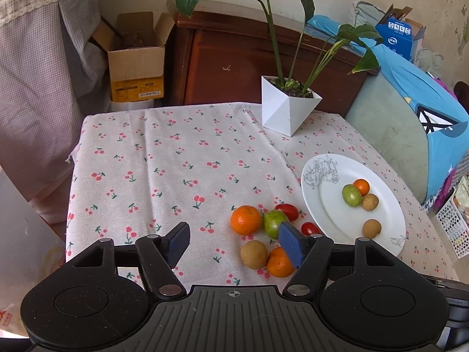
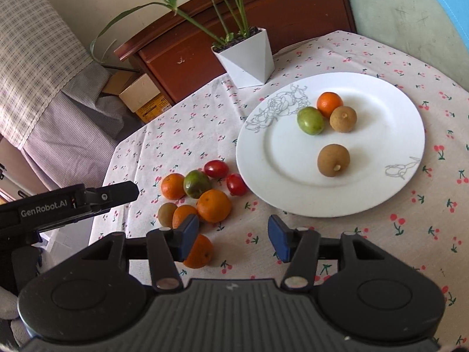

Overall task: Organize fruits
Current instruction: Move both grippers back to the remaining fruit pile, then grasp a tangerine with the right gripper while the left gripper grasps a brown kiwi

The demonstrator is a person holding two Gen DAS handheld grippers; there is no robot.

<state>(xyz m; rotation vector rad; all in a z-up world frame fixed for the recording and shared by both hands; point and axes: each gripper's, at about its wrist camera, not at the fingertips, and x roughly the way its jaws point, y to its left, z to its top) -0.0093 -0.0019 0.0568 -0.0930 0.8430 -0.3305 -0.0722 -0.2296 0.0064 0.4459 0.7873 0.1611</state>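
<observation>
A white plate (image 2: 263, 158) on the cherry-print cloth holds an orange (image 2: 329, 104), a green fruit (image 2: 310, 120) and two brown longans (image 2: 343, 118), (image 2: 334, 160). Left of the plate lies a loose pile: several oranges (image 2: 214, 205), a green-red fruit (image 2: 196, 183), two red tomatoes (image 2: 236, 184) and a brown longan (image 2: 167, 214). My right gripper (image 2: 233, 236) is open and empty, just in front of the plate and right of the pile. My left gripper (image 1: 234, 242) is open and empty over the pile (image 1: 246, 220); the plate (image 1: 325, 205) is to its right. Its body shows in the right view (image 2: 73, 202).
A white angular pot (image 1: 285, 111) with a leafy plant stands at the table's far side. A dark wooden cabinet (image 1: 234, 58) and a cardboard box (image 1: 136, 64) are behind the table. A chair with blue cloth (image 1: 425, 111) stands to the right.
</observation>
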